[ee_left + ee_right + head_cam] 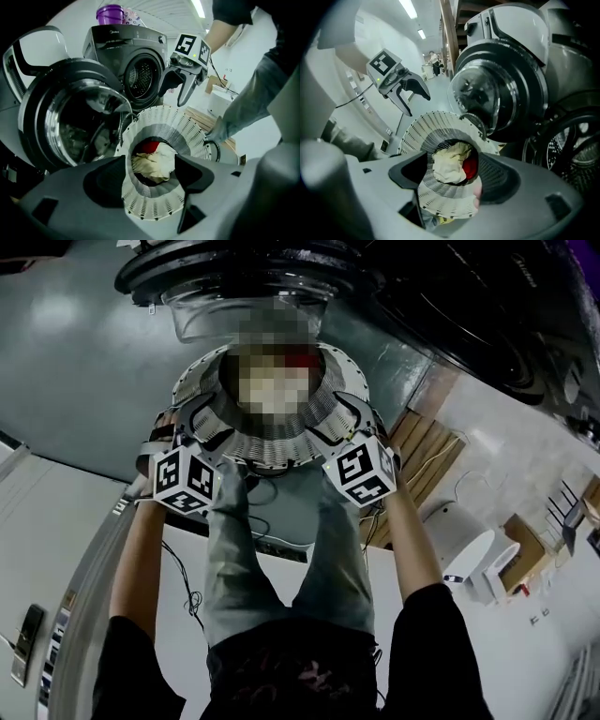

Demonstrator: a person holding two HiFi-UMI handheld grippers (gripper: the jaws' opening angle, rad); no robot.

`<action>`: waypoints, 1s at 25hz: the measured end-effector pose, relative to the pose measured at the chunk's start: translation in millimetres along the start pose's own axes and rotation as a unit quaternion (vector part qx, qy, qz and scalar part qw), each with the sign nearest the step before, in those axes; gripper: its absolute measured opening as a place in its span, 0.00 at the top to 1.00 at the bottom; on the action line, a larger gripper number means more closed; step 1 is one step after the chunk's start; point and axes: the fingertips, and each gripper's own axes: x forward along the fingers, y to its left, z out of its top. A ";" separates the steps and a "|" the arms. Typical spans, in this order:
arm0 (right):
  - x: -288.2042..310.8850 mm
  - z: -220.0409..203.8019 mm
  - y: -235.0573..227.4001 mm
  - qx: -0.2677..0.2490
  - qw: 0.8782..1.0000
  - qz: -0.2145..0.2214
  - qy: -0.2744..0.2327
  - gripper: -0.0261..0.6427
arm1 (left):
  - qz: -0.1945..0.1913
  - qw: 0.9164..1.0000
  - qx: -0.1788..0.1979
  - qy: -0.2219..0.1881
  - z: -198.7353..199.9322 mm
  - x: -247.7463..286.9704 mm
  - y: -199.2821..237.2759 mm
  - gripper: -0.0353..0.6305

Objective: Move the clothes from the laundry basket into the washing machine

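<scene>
Legs in grey trousers stand at the basket, which holds the cream and red clothes. Left gripper and right gripper hang at its opposite rims, jaws wide, clamping nothing. An open washer door stands just beside it.

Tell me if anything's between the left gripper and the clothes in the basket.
Nothing visible blocks them. The left gripper is open at the uncovered top of the laundry basket, and the cream cloth and red cloth show straight between its jaws.
</scene>
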 end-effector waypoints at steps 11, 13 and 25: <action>118.2 -59.6 17.6 -0.050 0.996 0.051 0.046 0.38 | -0.028 0.994 0.087 0.055 -46.3 129.5 -14.9 0.42; 138.7 -68.6 20.4 -0.045 0.996 0.059 0.049 0.36 | -0.037 0.991 0.109 0.065 -53.9 152.8 -17.8 0.41; 240.6 -124.9 17.0 -0.122 0.978 0.092 0.140 0.25 | -0.067 0.969 0.212 0.108 -85.7 269.2 -15.9 0.33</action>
